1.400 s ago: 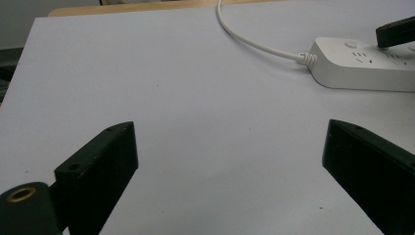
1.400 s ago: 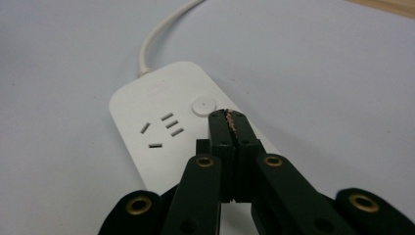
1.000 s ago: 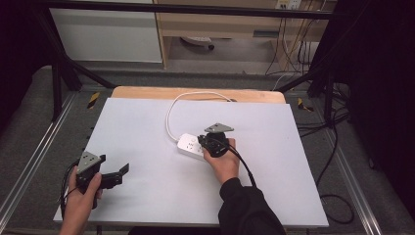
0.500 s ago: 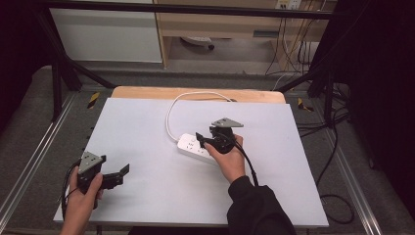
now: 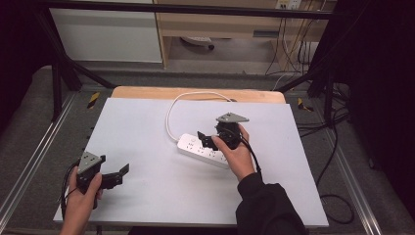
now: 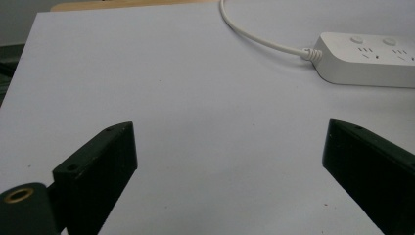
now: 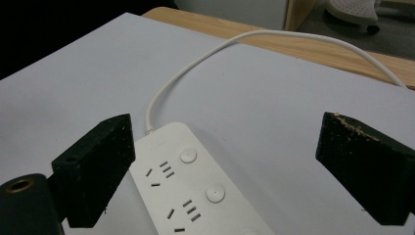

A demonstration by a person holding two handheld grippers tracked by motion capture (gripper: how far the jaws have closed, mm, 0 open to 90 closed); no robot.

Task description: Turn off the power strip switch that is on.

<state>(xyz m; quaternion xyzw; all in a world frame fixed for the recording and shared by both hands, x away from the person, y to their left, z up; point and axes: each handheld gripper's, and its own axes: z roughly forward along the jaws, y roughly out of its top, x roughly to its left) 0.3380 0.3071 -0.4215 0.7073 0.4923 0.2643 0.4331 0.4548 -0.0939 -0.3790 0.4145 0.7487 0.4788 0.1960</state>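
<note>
A white power strip lies flat near the middle of the white table top, and its white cable loops toward the far edge. My right gripper hovers just above the strip's cable end. Its jaws have just been opening and now stand wide, with nothing pinched between them. In the right gripper view the strip with its round buttons lies below the right gripper. My left gripper rests open at the near left; the left gripper faces bare table, with the strip far off.
The wooden table edge shows beyond the white top. Dark metal frame rails and floor cables surround the table. A white cabinet stands at the back.
My right gripper has risen a little off the power strip and its jaws have gone from nearly shut to wide. The left gripper has stayed put.
</note>
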